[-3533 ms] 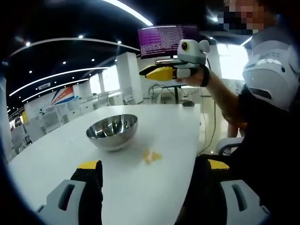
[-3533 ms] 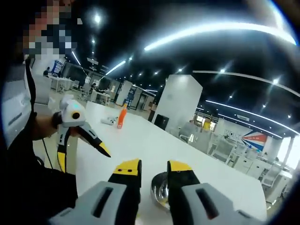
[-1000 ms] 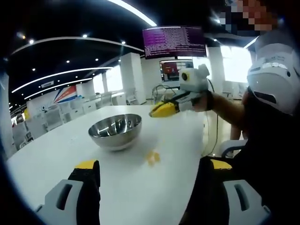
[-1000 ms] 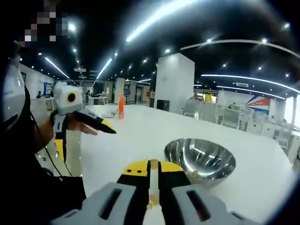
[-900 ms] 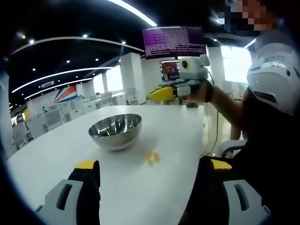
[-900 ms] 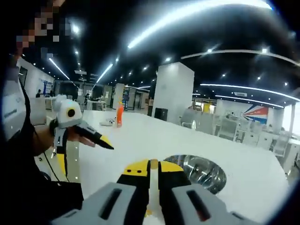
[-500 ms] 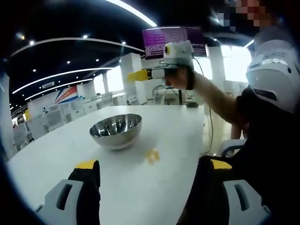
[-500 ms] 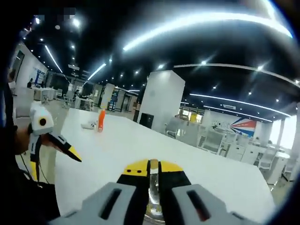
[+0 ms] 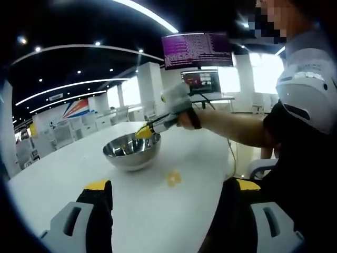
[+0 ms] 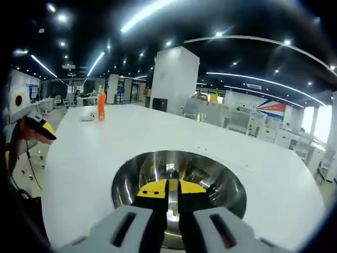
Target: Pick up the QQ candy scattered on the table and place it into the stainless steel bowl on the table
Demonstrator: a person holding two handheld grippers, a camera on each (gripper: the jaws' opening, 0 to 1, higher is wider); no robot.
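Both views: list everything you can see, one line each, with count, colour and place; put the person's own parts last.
Round stainless steel bowl: one, silver, on the table, under the right tool's tips.
Small yellow QQ candy pieces: one small cluster, yellow, on the table beside the bowl; exact count too small to tell.
Long white table: one, white, under everything.
Orange bottle: one, orange, upright at the table's far end.
Small white object: one, white, beside the bottle; too small to identify.
Wall screen: one, purple text display, hung high in the background.
Left tool: one, black with yellow tips, jaws wide apart, low over the table.
Right tool: one, black with yellow tips, jaws nearly together on a yellow piece, over the bowl.
Person's forearm: one, reaching toward the bowl.
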